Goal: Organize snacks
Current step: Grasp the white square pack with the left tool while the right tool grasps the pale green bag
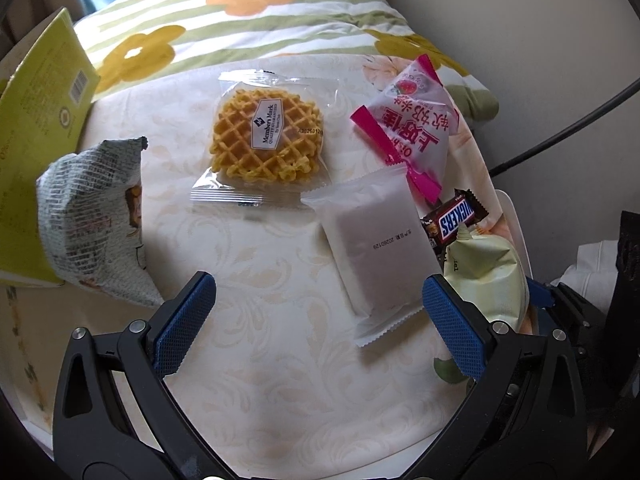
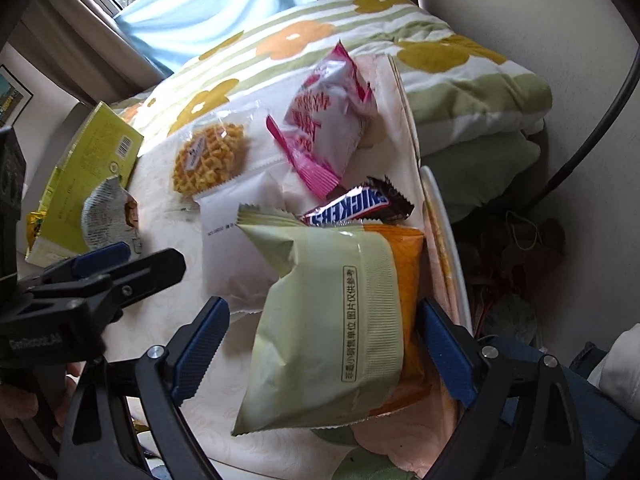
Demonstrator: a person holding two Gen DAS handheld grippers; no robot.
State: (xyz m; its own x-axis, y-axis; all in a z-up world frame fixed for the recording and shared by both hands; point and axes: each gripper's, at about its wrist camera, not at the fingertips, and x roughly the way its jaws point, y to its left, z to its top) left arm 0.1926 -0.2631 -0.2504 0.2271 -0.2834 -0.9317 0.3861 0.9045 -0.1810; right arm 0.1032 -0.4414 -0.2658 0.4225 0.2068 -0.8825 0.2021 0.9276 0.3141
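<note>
right tool (image 2: 320, 344) wide, straddling pale green packet (image 2: 320, 320), no grip yet | left tool (image 1: 316, 320) wide, empty | advice: close on packet's middle, avoid Snickers bar (image 2: 352, 206)

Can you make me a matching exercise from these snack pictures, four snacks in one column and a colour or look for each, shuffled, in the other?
Snacks:
1. waffle
2. Snickers bar
3. strawberry candy bag
4. plain packet

Looks:
A. frosted white wrapper, only a small printed date
B. clear wrapper, golden grid pattern
C. brown wrapper, blue and white lettering
D. white pouch with pink ends and red characters

Pairs: 1-B, 2-C, 3-D, 4-A
</note>
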